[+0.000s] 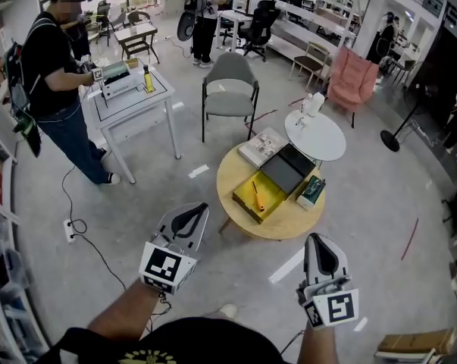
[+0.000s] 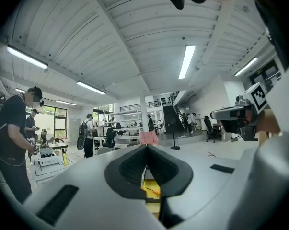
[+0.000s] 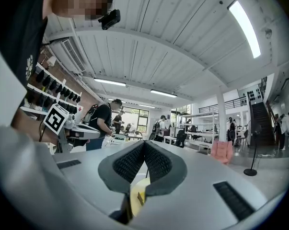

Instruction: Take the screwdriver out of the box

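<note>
My left gripper [image 1: 198, 208] and right gripper [image 1: 317, 239] were closed, empty, low in frame; the screwdriver [image 1: 256, 196] lay in the yellow box [image 1: 273, 193] mid-frame.

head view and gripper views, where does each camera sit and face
Head view: on the person's head, steeply down at round table and yellow box; forearms, left tool, right tool show.
Left gripper view: on the left tool, level along its shut jaws; right tool at right.
Right gripper view: on the right tool, likewise; left tool at left.
Shared: pink armchair, in all three.
</note>
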A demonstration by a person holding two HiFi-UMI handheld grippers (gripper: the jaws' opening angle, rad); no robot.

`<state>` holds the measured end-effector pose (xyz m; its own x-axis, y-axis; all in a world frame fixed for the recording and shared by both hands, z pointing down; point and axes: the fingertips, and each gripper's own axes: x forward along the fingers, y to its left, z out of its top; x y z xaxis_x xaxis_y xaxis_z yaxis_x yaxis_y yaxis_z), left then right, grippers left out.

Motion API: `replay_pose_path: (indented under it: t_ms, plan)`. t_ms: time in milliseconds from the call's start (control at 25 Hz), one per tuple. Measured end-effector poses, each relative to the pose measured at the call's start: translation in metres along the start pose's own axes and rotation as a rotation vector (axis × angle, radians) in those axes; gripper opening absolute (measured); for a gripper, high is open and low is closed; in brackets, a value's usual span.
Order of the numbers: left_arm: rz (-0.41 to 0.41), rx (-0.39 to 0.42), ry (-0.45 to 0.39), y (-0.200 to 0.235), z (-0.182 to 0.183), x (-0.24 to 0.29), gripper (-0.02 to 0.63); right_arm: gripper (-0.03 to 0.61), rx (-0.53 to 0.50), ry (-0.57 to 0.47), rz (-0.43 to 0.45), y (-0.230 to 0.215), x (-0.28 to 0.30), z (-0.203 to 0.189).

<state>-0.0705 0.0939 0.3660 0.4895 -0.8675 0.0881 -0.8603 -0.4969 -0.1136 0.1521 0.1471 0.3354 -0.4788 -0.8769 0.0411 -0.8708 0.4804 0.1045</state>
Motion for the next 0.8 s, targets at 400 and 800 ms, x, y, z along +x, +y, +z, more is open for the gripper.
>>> replay_pose_path:
  t_ms: [400, 800]
  plan:
    - [0.059, -0.055, -0.023, -0.011, 0.016, 0.039, 0.012, 0.014, 0.014, 0.001, 0.017, -0.058, 0.001, -0.006]
    - [0.123, -0.020, -0.005, -0.012, 0.010, 0.024, 0.012, 0.014, 0.024, 0.016, 0.059, -0.074, 0.001, -0.019]
